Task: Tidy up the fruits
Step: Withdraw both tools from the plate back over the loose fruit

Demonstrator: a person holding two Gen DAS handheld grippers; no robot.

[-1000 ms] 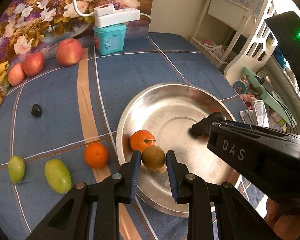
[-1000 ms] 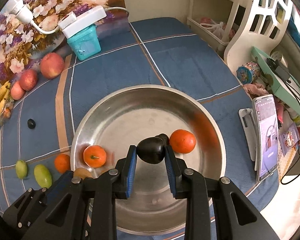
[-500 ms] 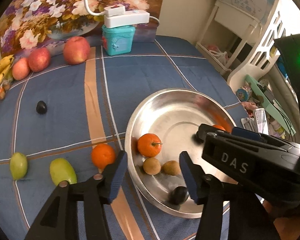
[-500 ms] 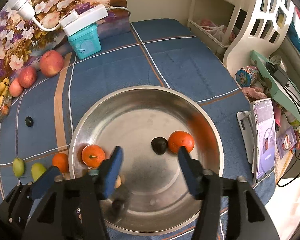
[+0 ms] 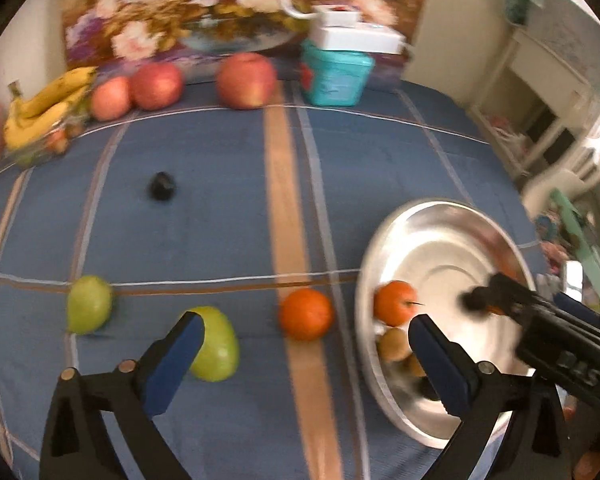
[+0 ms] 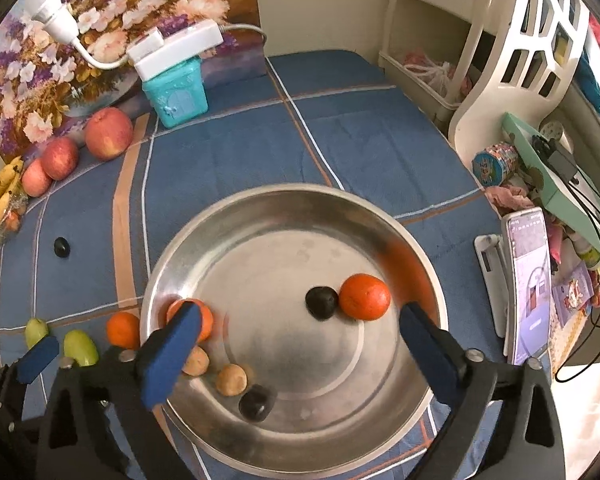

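Observation:
A steel bowl (image 6: 260, 208) (image 5: 440, 216) on the blue cloth holds two oranges (image 6: 365, 297) (image 6: 208, 320), two brown fruits (image 6: 231, 379) (image 6: 198, 360) and two dark plums (image 6: 321, 303) (image 6: 255, 402). My right gripper (image 6: 300, 346) is open and empty above the bowl. My left gripper (image 5: 306, 354) is open and empty, left of the bowl, above an orange (image 5: 306, 314) on the cloth. Two green fruits (image 5: 216, 346) (image 5: 89, 303) and a dark plum (image 5: 162, 186) lie on the cloth.
Three apples (image 5: 246, 80) (image 5: 156, 85) (image 5: 110, 98) and bananas (image 5: 40, 108) lie at the back left by a flower painting. A teal box (image 5: 336, 78) with a white power strip stands behind. A phone on a stand (image 6: 528, 284) and clutter lie right of the bowl.
Both grippers opened and let go their fruit into the bowl: the left a brown fruit, the right a dark plum. The left gripper then swung left, away from the bowl.

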